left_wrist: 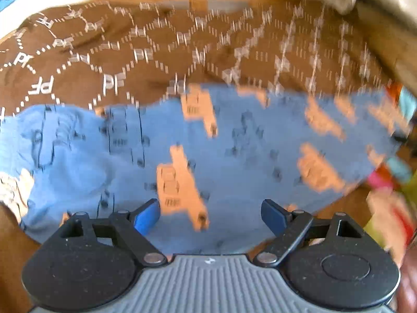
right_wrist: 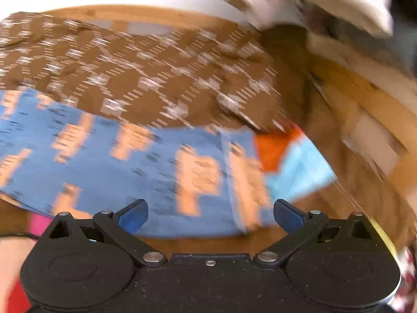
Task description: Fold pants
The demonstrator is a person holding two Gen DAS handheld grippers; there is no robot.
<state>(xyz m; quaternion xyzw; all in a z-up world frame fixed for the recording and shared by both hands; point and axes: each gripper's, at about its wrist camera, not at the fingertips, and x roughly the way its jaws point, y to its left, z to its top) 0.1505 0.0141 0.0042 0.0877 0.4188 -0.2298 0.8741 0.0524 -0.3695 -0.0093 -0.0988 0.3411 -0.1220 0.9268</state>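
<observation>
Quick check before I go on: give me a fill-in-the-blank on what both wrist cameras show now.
1. The blue pants carry ____ truck prints.
2. The brown cloth lies ____ the blue pants.
3. Both the left gripper and the right gripper are ____.

Missing: orange; beyond; open

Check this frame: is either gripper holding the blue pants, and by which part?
Nothing is held. The left gripper and right gripper are both open above the blue pants, with no fabric between their fingers.

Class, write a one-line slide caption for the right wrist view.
Open right tool above blue patterned pants lying beside brown patterned pants on a wooden table.
</observation>
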